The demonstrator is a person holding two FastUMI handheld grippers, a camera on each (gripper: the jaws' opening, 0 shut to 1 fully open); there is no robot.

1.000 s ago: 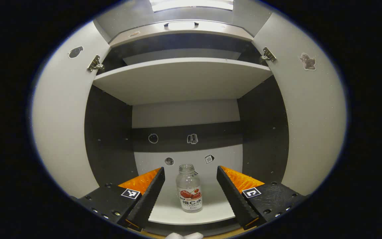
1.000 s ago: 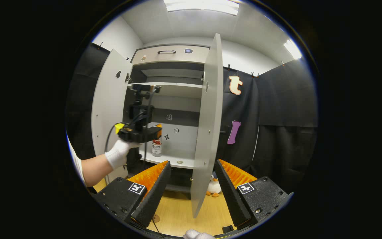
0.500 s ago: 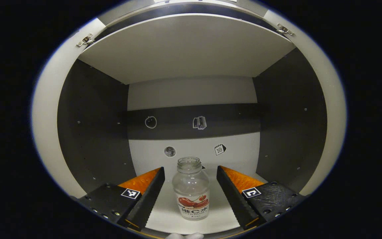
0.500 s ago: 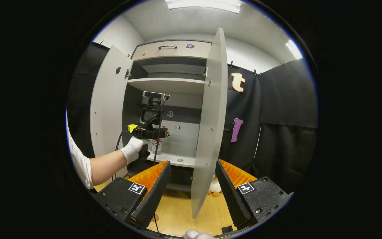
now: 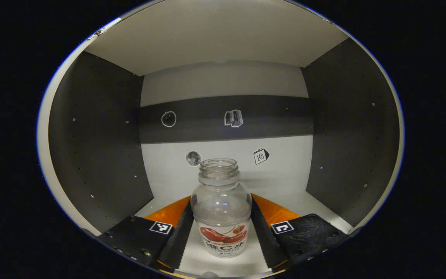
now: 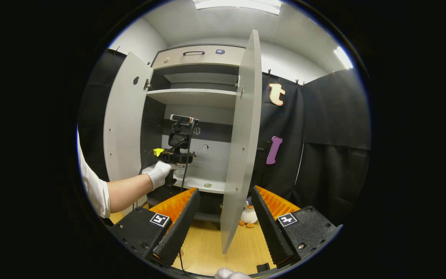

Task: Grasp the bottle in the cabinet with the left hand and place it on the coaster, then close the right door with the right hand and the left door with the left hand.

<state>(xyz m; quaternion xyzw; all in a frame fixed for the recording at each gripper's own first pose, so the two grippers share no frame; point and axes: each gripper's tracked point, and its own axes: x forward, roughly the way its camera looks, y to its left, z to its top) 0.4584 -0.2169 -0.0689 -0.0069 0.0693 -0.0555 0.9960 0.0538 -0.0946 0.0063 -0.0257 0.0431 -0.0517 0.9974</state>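
Note:
A clear, capless bottle (image 5: 221,209) with a red-fruit label stands on the white lower shelf (image 5: 285,190) of the cabinet. My left gripper (image 5: 220,201) is around its body, a finger lying against each side. In the right gripper view, a gloved hand (image 6: 160,170) holds that left gripper (image 6: 176,156) inside the cabinet, mostly hiding the bottle (image 6: 180,169). A small round disc (image 6: 207,185), perhaps the coaster, lies near the shelf's front edge. My right gripper (image 6: 225,189) hangs open in front of the cabinet, level with the right door's edge.
Both cabinet doors stand open: the left door (image 6: 124,124) and the right door (image 6: 242,135), which is edge-on to me. An upper shelf (image 6: 192,96) spans the cabinet. A penguin plush (image 6: 248,217) sits on the wooden floor (image 6: 207,248).
The left gripper has pushed deeper into the cabinet until the bottle sits between its fingers, and the fingers have narrowed onto it. The right gripper has barely moved.

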